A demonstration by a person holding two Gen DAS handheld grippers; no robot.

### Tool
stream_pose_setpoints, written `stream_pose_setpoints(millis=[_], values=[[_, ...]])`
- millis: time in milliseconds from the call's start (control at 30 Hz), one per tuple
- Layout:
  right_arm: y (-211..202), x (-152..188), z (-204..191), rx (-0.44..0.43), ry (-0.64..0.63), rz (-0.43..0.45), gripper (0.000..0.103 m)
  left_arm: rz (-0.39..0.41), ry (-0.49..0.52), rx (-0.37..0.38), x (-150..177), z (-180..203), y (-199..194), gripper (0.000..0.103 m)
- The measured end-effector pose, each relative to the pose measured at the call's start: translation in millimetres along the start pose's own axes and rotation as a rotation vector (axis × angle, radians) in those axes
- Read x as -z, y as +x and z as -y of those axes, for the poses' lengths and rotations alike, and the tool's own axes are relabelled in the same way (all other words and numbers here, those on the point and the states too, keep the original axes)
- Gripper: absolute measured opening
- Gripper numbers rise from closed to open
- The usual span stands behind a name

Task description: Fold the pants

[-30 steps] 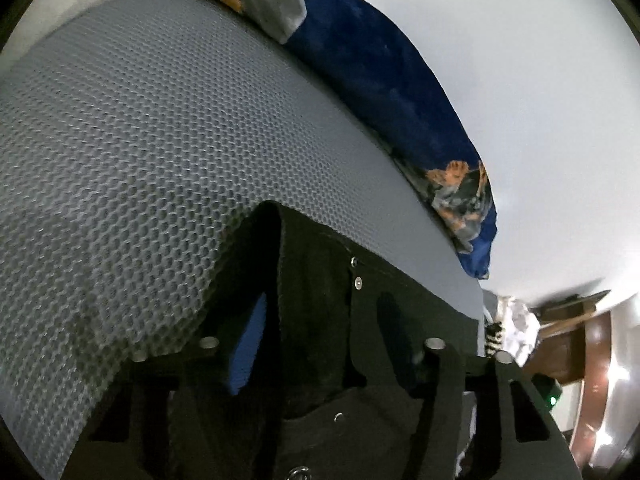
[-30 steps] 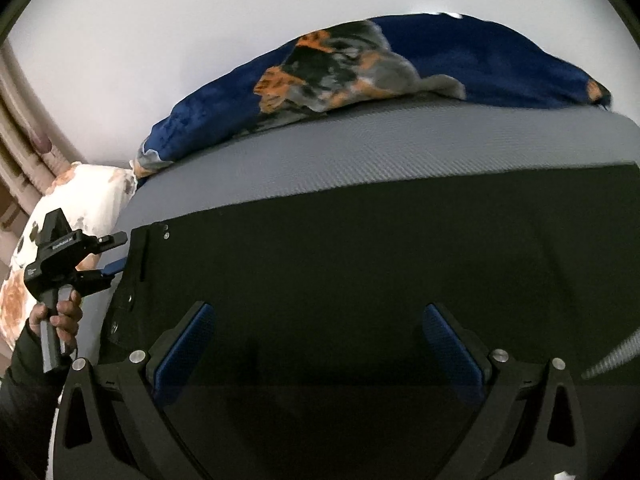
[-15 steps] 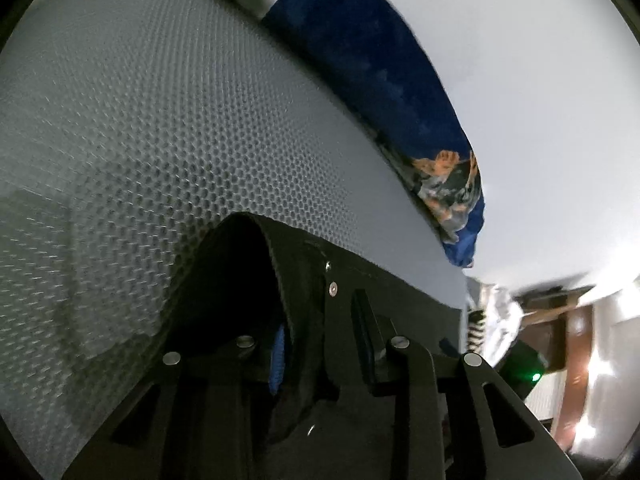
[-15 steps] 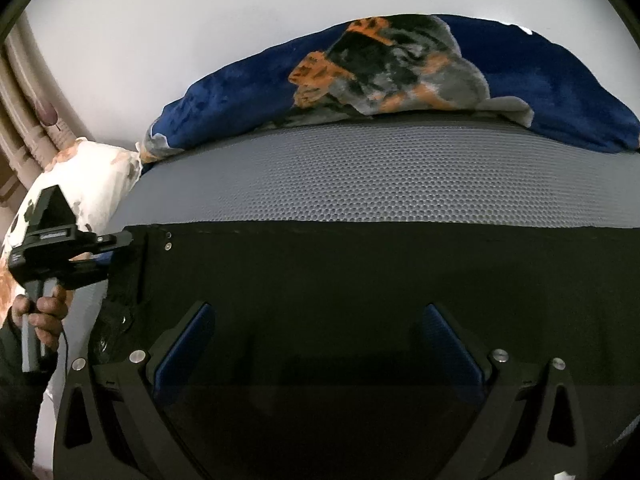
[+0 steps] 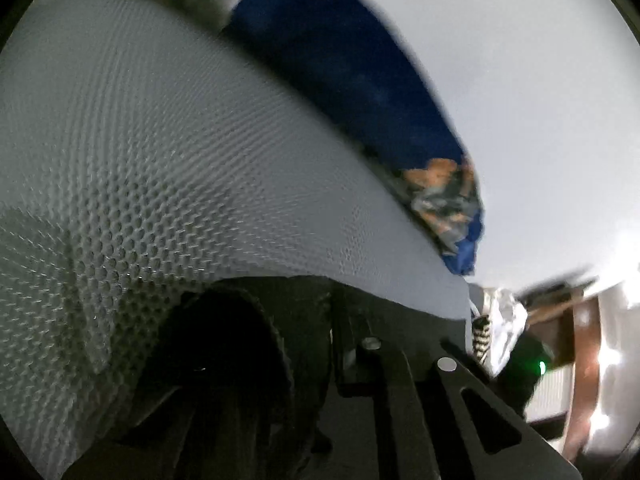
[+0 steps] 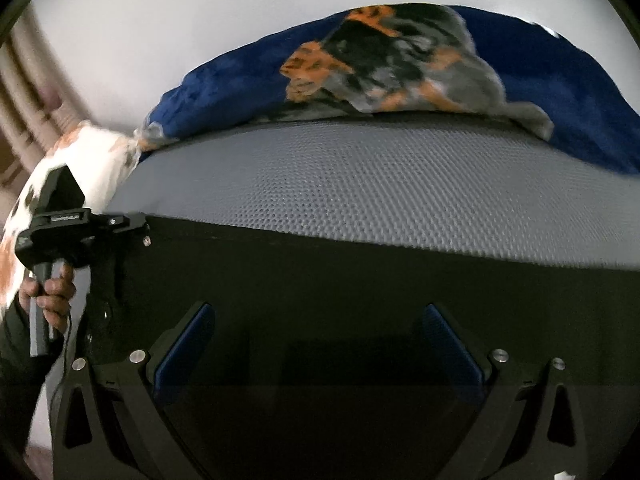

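The black pants (image 6: 360, 280) lie spread flat on the grey honeycomb-textured mattress (image 6: 380, 184), their far edge running straight across it. This flat layout keeps the fabric free of wrinkles and leaves both ends reachable, one for each claw. A blue patterned blanket (image 6: 560, 92) is bunched along the far side against the wall, and a white and orange pillow (image 6: 92, 160) sits at the left end; both are clear of the working area.

The left claw (image 6: 132, 226), held in the person's hand (image 6: 52, 292), is positioned at the left end of the pants, on the edge that carries metal rivets. Its jaws have just been closing and are now clenched on a raised fold of that black fabric, visible as a dark hump in the left wrist view (image 5: 256, 360). Gripping the edge is probably the preparation for lifting it and carrying it over.

The right claw (image 6: 320, 344) hangs over the middle of the pants with its blue pads (image 6: 184, 344) spread wide. It is released: nothing lies between the pads, and contact with the cloth below cannot be determined.
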State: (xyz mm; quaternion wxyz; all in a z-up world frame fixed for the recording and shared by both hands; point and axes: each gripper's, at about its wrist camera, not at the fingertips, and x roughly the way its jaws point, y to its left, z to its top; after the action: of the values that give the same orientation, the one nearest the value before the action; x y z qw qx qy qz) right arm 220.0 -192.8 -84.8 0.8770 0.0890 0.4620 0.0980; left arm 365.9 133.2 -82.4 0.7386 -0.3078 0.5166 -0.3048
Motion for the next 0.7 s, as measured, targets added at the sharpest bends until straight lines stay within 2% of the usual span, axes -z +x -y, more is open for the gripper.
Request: stream_pose_setpoints(millis=[100, 267, 333, 400, 467, 567, 600, 700], values=[[5.5, -15.9, 6.3, -0.055, -0.108, -0.026, 0.103, 0.043, 0.079, 0.051, 8.4, 25.7, -24.6, 0.008], [22.2, -45.2, 6.2, -0.141, -0.317, -0.109, 0.103, 0.087, 0.235, 0.084, 29.4, 69.1, -54.4, 0.008], [30.8, -54.2, 2.6, -0.183, -0.41, -0.172, 0.103, 0.095, 0.263, 0.089, 35.5, 77.0, -62.2, 0.008], [43.7, -58.4, 0.5, -0.257, -0.494, -0.271, 0.102, 0.103, 0.272, 0.093, 39.3, 81.4, -68.7, 0.008], [53.6, -57.6, 2.7, -0.272, -0.548, -0.34, 0.089, 0.106, 0.264, 0.09, 39.9, 80.2, -73.1, 0.008], [65.2, -53.7, 12.9, -0.356, -0.567, -0.468, 0.067, 0.103, 0.255, 0.067, 39.6, 76.3, -73.2, 0.008], [66.8, -52.5, 16.4, -0.369, -0.579, -0.495, 0.066, 0.103, 0.252, 0.063, 39.5, 75.4, -71.7, 0.008], [62.5, -53.6, 26.5, -0.384, -0.62, -0.53, 0.054, 0.107, 0.241, 0.047, 40.1, 72.7, -71.6, 0.008]])
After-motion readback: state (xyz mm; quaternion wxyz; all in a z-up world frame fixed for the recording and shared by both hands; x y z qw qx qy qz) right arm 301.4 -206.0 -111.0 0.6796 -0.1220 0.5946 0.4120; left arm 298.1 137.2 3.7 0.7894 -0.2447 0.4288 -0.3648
